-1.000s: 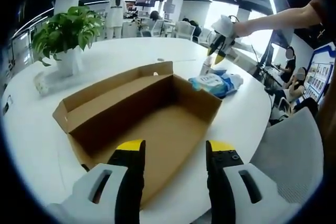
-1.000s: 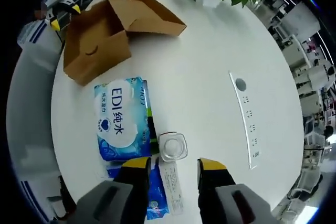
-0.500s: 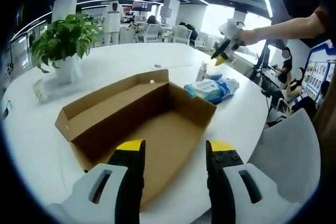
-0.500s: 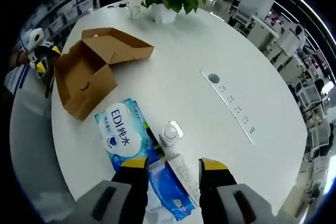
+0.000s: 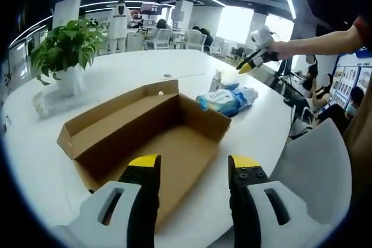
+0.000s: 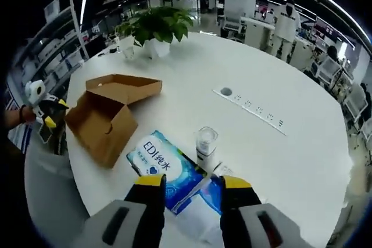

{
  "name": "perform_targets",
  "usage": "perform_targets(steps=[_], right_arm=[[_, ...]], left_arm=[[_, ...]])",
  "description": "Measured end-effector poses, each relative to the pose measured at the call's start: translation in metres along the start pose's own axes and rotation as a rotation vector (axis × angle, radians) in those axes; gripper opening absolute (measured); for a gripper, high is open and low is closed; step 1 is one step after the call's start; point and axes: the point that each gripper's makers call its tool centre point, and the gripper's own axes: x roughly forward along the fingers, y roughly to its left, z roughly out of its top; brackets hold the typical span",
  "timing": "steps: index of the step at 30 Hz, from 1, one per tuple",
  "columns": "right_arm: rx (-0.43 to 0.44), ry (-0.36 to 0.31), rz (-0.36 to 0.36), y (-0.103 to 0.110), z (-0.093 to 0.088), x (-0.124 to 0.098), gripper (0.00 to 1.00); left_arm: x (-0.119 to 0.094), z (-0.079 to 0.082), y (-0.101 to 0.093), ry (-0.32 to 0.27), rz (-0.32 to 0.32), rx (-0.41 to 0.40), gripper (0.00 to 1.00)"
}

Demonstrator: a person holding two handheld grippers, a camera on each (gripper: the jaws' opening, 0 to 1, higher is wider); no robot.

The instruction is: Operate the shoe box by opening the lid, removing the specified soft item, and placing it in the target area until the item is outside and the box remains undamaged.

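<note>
Box (image 5: pixel 151 137) sits open on the white table (image 6: pixel 279 161), lid folded back, inside bare. Wipes pack (image 6: pixel 165 169) lies outside it on the table, just beside a small bottle (image 6: pixel 206 143). Left gripper (image 5: pixel 189 164) hangs over the box's near edge, jaws apart, grasping nothing. Right gripper (image 6: pixel 190 183) hovers above the pack, jaws apart, unloaded. Potted plant (image 5: pixel 64 47) stands behind the box.
</note>
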Motion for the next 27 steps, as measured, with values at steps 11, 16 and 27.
perform_targets(steps=[11,16,27], right_arm=[[0.145,-0.114,0.007,0.013,-0.015,-0.018,0.31],[0.2,-0.16,0.013,0.022,-0.023,-0.025,0.32],[0.294,-0.235,0.031,0.056,-0.051,-0.031,0.35]], left_arm=[[-0.005,-0.003,-0.005,-0.006,-0.012,0.005,0.47],[-0.007,-0.003,-0.005,-0.015,-0.014,0.001,0.47],[-0.011,-0.006,-0.007,-0.019,-0.016,-0.012,0.47]])
